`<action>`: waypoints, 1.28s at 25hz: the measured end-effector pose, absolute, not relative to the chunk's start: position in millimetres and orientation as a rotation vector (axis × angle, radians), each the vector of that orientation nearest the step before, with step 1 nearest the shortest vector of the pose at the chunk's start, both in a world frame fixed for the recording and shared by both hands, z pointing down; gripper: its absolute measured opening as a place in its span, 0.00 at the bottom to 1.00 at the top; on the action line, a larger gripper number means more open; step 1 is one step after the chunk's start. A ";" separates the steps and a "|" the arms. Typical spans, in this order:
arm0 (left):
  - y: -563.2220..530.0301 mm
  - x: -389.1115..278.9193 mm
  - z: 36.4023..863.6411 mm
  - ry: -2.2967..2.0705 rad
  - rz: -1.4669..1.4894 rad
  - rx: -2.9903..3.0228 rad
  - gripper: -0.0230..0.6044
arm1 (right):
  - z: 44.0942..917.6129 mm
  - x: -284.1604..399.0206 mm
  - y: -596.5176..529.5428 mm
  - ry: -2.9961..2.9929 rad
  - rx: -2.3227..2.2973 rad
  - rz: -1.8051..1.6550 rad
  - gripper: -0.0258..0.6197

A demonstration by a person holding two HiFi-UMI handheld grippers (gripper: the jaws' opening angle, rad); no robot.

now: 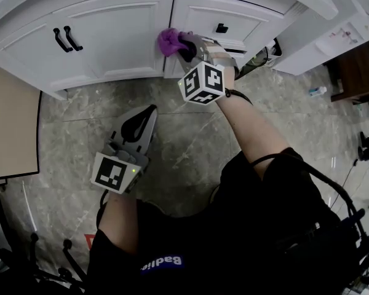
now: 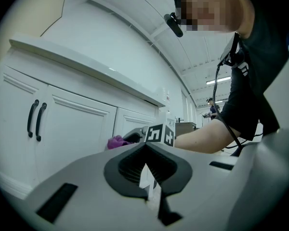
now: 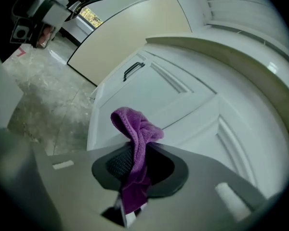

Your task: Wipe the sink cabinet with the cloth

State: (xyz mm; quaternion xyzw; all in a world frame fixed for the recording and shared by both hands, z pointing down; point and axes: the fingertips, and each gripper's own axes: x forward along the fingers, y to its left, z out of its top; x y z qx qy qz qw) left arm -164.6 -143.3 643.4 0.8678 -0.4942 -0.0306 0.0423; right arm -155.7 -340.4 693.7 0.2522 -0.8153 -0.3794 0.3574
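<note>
The purple cloth (image 1: 168, 41) is bunched up right at the front of the sink cabinet (image 1: 111, 35), on the strip between its double doors and the narrower panel to their right. From these angles it's hard to say if it's actually pressing on the paint or just shy of it. The right gripper (image 1: 183, 45) has its jaws pinched on the cloth's lower end, and the rest flops up over the tips.

On the cabinet's left doors sits a pair of black handles (image 1: 66, 39); a single black pull (image 1: 221, 27) is on the panel right of the cloth. Nothing stands between the cloth and the cabinet.

The left gripper (image 1: 149, 112) hangs lower, away from the cabinet over the grey marble floor (image 1: 184, 140), jaws pressed together with nothing in them.

Left of the cabinet is a beige panel (image 1: 9, 128). Off to its right, a small bottle (image 1: 317, 91) lies on the floor near a dark wooden unit (image 1: 360, 72).

There's white lettering (image 1: 162, 263) on the person's black shirt, upside down and not properly readable.
</note>
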 end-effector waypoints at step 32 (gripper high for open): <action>-149.7 -138.7 622.7 -1.449 -0.173 2.725 0.04 | 635.7 -111.9 -350.8 -1.945 0.735 -1.063 0.13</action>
